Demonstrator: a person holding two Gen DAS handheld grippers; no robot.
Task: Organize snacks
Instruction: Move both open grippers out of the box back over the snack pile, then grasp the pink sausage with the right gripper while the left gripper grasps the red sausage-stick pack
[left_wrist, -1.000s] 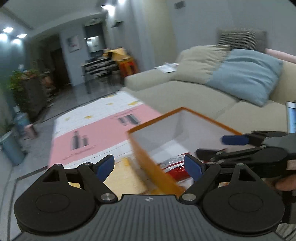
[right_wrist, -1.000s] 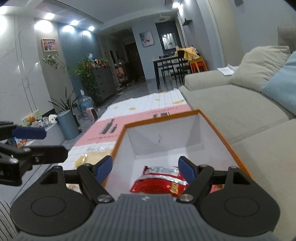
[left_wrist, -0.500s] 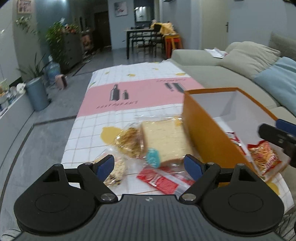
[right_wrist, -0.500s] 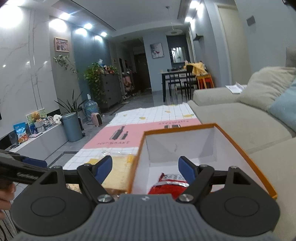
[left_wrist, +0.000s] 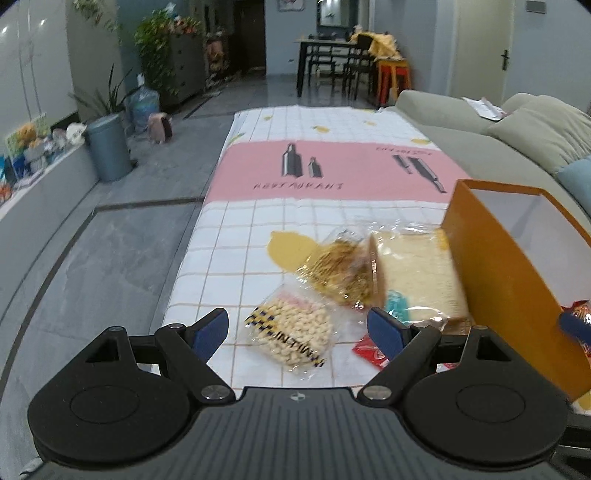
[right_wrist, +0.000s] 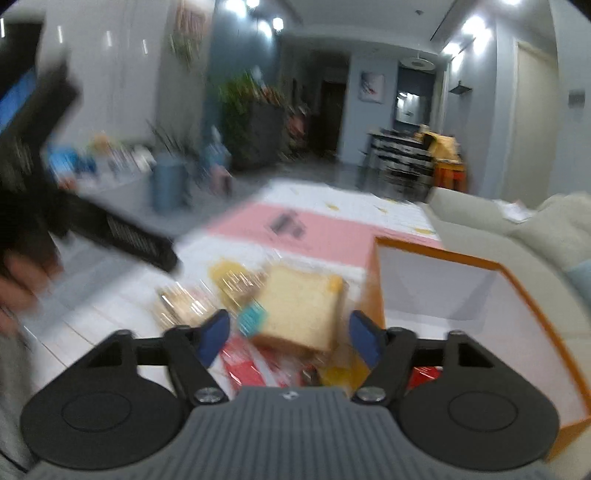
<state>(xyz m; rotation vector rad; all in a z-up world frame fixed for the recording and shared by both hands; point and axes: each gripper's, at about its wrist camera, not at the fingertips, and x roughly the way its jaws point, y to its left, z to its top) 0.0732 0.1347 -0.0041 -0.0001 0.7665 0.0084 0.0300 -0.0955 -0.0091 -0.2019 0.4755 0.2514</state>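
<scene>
An orange box (left_wrist: 506, 280) with a white inside stands at the table's right, with red snack packs in it (left_wrist: 581, 314). Left of it lie a wrapped bread slice (left_wrist: 417, 273), a bag of golden snacks (left_wrist: 343, 269), a bag of pale nuts (left_wrist: 291, 332) and a red packet (left_wrist: 369, 350). My left gripper (left_wrist: 297, 334) is open and empty over the nut bag. My right gripper (right_wrist: 288, 338) is open and empty above the bread slice (right_wrist: 299, 310), left of the box (right_wrist: 480, 295). The right wrist view is blurred.
The table has a white checked cloth with a pink band (left_wrist: 332, 170). A beige sofa (left_wrist: 480, 136) with cushions runs along the right. A grey bin (left_wrist: 109, 147) and plants stand on the floor to the left. The left gripper's body (right_wrist: 55, 206) shows at the right wrist view's left.
Both grippers have swung left, away from the box and over the loose snacks on the cloth. Both stay open and empty.
</scene>
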